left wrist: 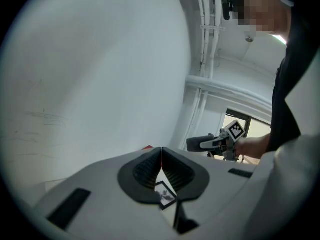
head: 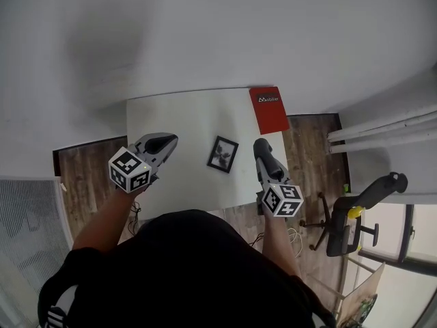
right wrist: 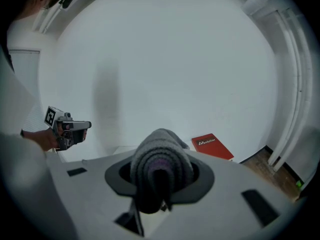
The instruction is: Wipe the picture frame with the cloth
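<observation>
A small black picture frame (head: 223,154) lies flat on the white table (head: 177,111), between my two grippers. In the left gripper view a corner of the picture frame (left wrist: 164,193) shows just below the jaws. My left gripper (head: 166,141) hovers over the table left of the frame, its jaws shut with nothing in them (left wrist: 161,156). My right gripper (head: 261,147) hangs just right of the frame, shut on a rolled grey cloth (right wrist: 161,163) that bulges out past the jaws and hides the frame in the right gripper view.
A red book (head: 269,109) lies at the table's far right corner, also seen as the red book (right wrist: 212,146). A white wall stands behind the table. A black office chair (head: 345,224) is on the wooden floor to the right.
</observation>
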A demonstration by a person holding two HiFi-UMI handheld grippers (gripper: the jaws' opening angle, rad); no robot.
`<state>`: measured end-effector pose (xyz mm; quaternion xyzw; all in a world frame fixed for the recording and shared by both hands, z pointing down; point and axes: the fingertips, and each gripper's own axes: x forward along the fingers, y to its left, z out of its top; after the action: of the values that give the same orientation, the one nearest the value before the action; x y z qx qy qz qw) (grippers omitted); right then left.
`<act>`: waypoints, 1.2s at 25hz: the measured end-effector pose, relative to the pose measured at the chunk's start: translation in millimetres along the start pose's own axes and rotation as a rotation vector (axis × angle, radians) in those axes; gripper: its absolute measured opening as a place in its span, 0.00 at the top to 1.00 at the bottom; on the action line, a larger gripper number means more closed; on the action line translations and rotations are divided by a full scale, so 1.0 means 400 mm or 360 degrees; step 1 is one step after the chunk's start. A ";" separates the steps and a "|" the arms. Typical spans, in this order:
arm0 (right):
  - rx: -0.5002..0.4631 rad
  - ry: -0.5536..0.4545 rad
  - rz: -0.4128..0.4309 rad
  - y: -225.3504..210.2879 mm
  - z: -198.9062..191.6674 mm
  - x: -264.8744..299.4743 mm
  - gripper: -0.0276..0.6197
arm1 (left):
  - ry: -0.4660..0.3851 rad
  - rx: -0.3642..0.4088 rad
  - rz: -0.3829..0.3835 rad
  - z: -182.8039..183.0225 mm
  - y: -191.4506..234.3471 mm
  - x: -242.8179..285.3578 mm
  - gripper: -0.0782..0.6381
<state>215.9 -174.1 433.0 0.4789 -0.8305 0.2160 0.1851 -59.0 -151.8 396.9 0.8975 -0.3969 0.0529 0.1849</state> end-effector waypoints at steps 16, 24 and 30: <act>-0.0071 0.0246 0.0034 -0.067 -0.128 0.163 0.77 | 0.0201 -0.0019 0.0042 -0.177 0.040 0.099 0.87; -0.0139 0.0356 0.0076 -0.069 -0.182 0.238 0.77 | 0.0307 -0.0036 0.0017 -0.279 0.048 0.157 0.87; -0.0168 0.0430 0.0115 -0.075 -0.224 0.288 0.77 | 0.0347 -0.0061 -0.0025 -0.332 0.040 0.198 0.87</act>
<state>196.5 -222.0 572.7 0.4050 -0.8249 0.2411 0.3122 -10.1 -166.8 543.7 0.8857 -0.3685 0.1413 0.2447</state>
